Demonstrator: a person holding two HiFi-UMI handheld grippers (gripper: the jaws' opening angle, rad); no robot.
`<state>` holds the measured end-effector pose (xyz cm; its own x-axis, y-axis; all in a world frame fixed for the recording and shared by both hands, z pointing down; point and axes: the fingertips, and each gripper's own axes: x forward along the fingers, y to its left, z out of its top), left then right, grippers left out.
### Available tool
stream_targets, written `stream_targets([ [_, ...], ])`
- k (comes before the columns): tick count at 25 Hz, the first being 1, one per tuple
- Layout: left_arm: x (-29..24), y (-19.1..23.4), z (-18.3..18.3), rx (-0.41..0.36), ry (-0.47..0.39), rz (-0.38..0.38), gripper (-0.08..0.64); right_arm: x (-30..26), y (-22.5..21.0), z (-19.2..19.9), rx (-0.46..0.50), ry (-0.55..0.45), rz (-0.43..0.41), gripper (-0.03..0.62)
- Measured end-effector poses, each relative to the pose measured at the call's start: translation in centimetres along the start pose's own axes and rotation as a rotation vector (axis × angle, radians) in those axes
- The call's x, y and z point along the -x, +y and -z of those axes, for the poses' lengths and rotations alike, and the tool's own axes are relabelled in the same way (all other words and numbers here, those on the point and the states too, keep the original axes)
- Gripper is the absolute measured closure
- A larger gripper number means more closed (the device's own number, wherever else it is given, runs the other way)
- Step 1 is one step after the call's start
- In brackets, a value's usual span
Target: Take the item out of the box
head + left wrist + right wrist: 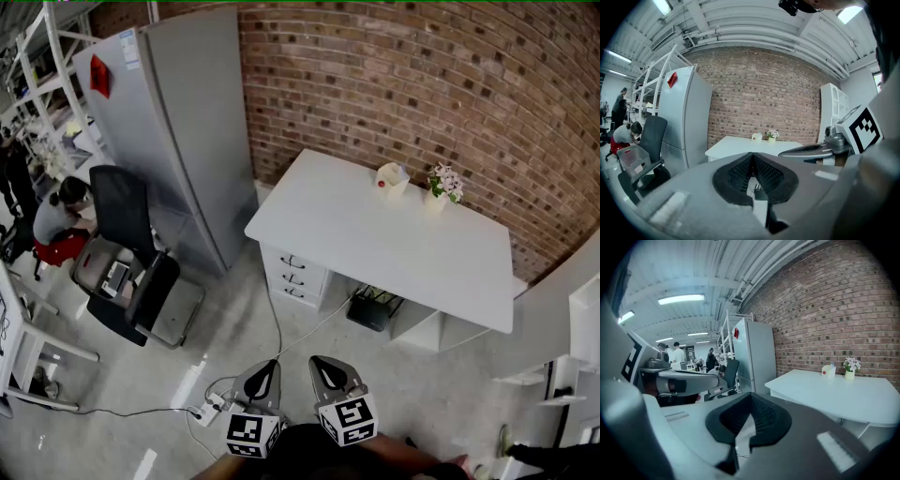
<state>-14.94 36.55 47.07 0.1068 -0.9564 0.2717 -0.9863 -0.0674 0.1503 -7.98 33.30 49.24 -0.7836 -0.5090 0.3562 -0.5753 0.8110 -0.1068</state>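
The left gripper (752, 159) and the right gripper (750, 400) are side by side, each with its fingers closed together on nothing. Well ahead of the fingertips, the small white box (392, 178) stands on the white desk (356, 239), near a flower pot (437, 194).

Red brick wall (394, 84) behind a white desk (375, 234) with drawers (293, 278); tall grey refrigerator (178, 122) to its left, black office chair (127, 253) near it; pale grey floor (441, 394); white shelving (37, 56) far left; fluorescent ceiling strips (680, 299) lit.
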Motion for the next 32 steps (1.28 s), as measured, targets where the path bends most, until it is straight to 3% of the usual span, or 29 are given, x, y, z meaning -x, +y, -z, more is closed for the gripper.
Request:
stream_targets([
  [14,-0.3,0.0,-0.2,0.000,-0.004,-0.003,0.555,-0.1,0.1,-0.3,-0.015,-0.009,-0.025,0.592],
  [32,-4.5,-5.8,-1.4,-0.030,-0.012,0.041,0.555,3.3,-6.7,-0.4,-0.050,-0.055,0.045,0.591],
])
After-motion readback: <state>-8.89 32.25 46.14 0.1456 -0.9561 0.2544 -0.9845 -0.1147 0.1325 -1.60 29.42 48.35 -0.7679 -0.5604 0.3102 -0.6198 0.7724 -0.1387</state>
